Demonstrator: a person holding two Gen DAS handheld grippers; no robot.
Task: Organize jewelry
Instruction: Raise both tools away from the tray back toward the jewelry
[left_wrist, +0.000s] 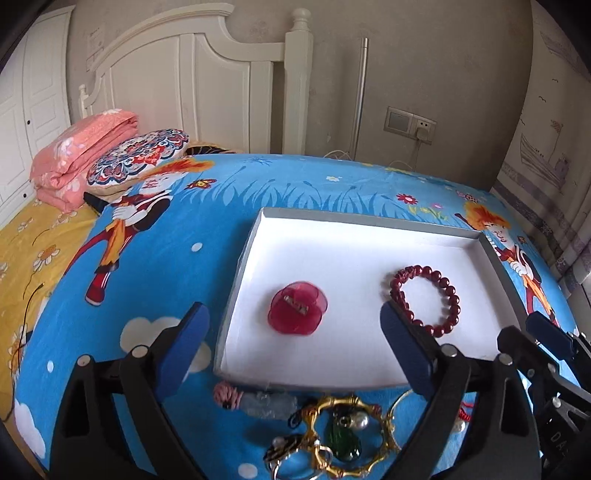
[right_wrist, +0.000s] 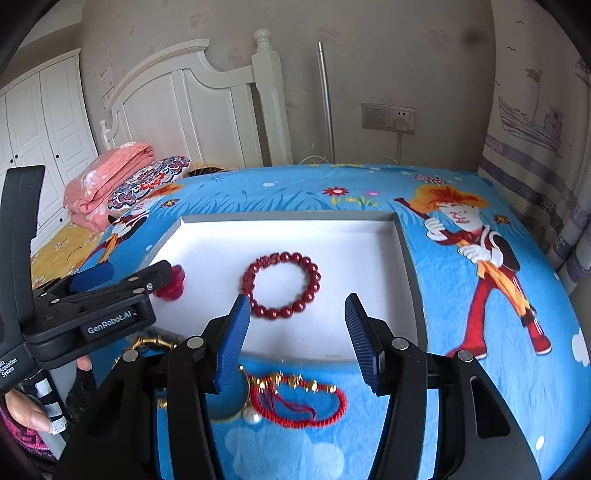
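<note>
A white shallow tray (left_wrist: 332, 354) (right_wrist: 207, 236) lies on the blue cartoon blanket. In it are a red flower-shaped clip (left_wrist: 297, 308) (right_wrist: 173, 286) and a dark red bead bracelet (left_wrist: 424, 301) (right_wrist: 281, 284). My left gripper (left_wrist: 295, 339) is open and empty, hovering over the tray's near edge. Below it lies a jewelry pile with a gold bamboo bangle (left_wrist: 351, 435) and a green pendant (left_wrist: 341, 439). My right gripper (right_wrist: 297, 332) is open and empty above the tray's near edge. A red cord bracelet with gold beads (right_wrist: 299, 402) lies beneath it.
A folded pink quilt (left_wrist: 77, 155) and a patterned pillow (left_wrist: 140, 155) lie at the far left by the white headboard (left_wrist: 192, 81). A wall socket (left_wrist: 410, 123) is behind the bed. The other gripper (right_wrist: 92, 302) shows at the left of the right wrist view.
</note>
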